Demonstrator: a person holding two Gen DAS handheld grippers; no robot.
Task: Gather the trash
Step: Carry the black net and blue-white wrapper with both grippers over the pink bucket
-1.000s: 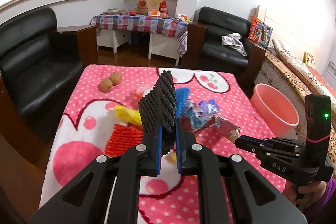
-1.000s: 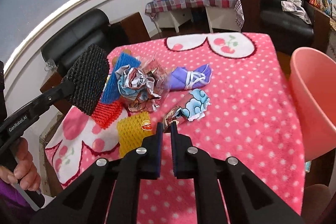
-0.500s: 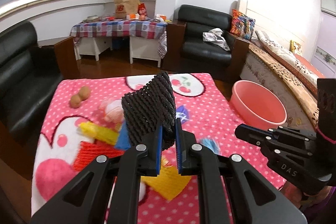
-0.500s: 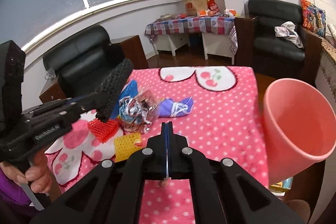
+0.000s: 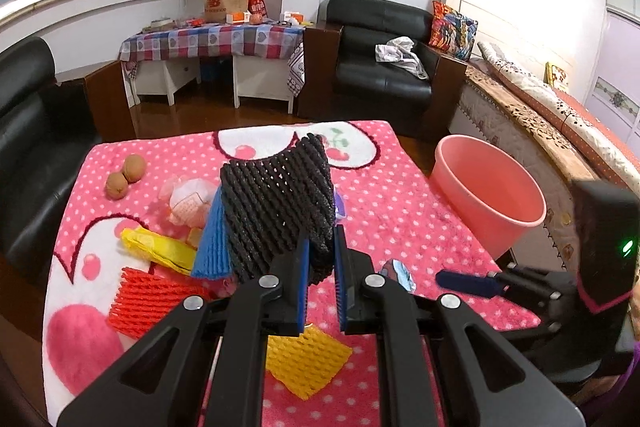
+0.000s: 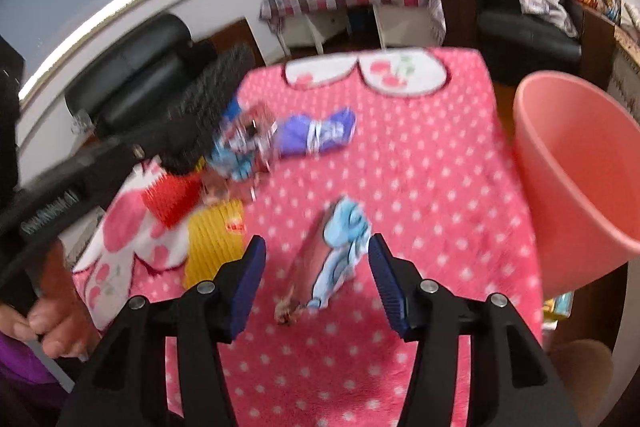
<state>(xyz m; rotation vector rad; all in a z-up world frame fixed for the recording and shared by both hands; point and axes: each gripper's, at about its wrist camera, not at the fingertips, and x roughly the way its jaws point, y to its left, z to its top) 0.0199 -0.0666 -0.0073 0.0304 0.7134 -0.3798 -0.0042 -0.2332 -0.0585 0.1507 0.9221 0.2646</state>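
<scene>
The black foam mesh sleeve point(image 5: 276, 203) is clamped in the left gripper point(image 5: 320, 267), raised over the pink dotted table point(image 5: 400, 195). It probably goes next into the pink plastic basin point(image 5: 488, 187), far right. The right gripper point(image 6: 316, 267) is spread wide around a light-blue wrapper point(image 6: 344, 239) near the table's front; closing on it looks next.

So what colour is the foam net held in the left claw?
Black, clearest in the left wrist view: foam net, left claw.

A black foam net point(image 5: 276, 203) stands upright, pinched in the left jaws. A blue-and-white wrapper point(image 6: 340, 251) lies flat between the open right jaws.
</scene>
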